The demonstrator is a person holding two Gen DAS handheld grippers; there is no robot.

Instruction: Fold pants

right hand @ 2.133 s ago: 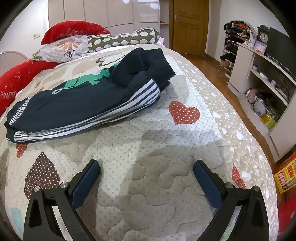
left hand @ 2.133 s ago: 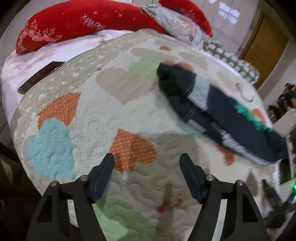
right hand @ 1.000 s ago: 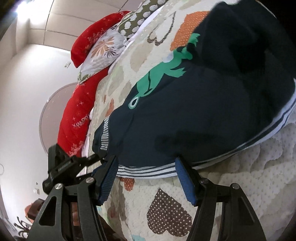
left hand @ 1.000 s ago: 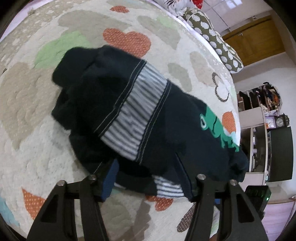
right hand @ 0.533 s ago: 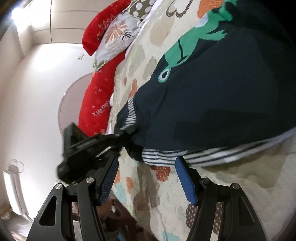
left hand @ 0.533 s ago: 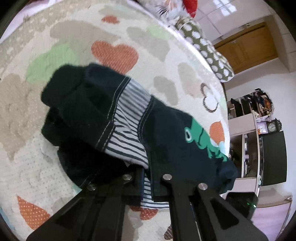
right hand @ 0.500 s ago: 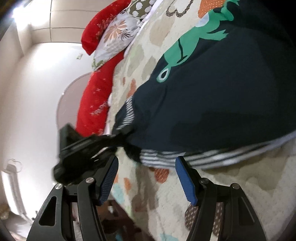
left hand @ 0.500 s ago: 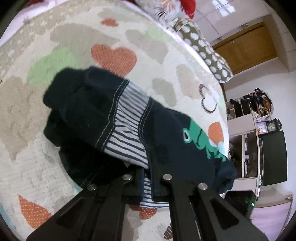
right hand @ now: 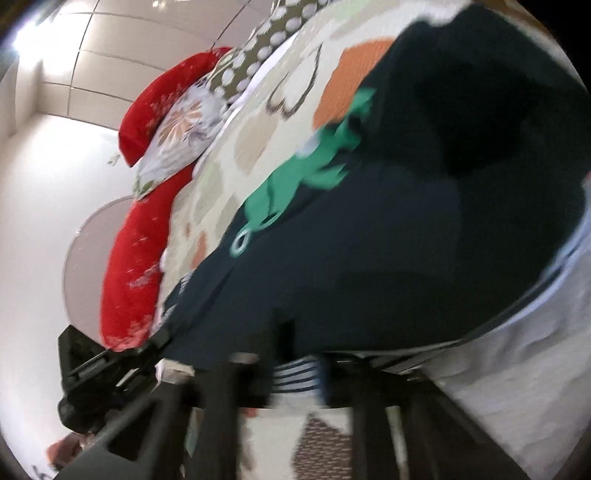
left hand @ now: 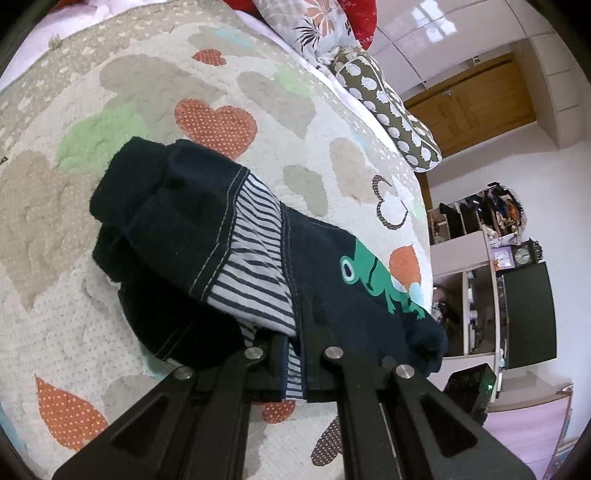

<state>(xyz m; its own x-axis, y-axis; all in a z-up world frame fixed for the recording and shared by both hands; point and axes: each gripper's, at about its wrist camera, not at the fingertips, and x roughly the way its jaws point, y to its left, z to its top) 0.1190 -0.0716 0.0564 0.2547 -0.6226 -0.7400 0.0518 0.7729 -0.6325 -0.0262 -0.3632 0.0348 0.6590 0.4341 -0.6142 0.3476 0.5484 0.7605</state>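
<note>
Dark navy pants [left hand: 177, 254] with striped grey panels and a green frog print lie folded lengthwise on a heart-patterned quilt [left hand: 236, 74]. My left gripper [left hand: 293, 369] is shut on the near striped edge of the pants, and the cloth bunches up in front of it. In the right wrist view the same pants [right hand: 424, 240] fill the frame, blurred. My right gripper [right hand: 295, 373] is shut on their striped hem. The left gripper [right hand: 110, 365] shows at the lower left of that view, holding the same end of the pants.
Red pillows [right hand: 140, 240], a floral pillow [left hand: 314, 26] and a dotted bolster [left hand: 388, 107] line the head of the bed. Beyond the bed's far side stand a wooden door [left hand: 476, 107] and shelves with a clock [left hand: 521, 254].
The left gripper went from open around the pants' edge to shut on it and lifted it slightly. The right gripper, open half a second ago, has shut on the striped hem.
</note>
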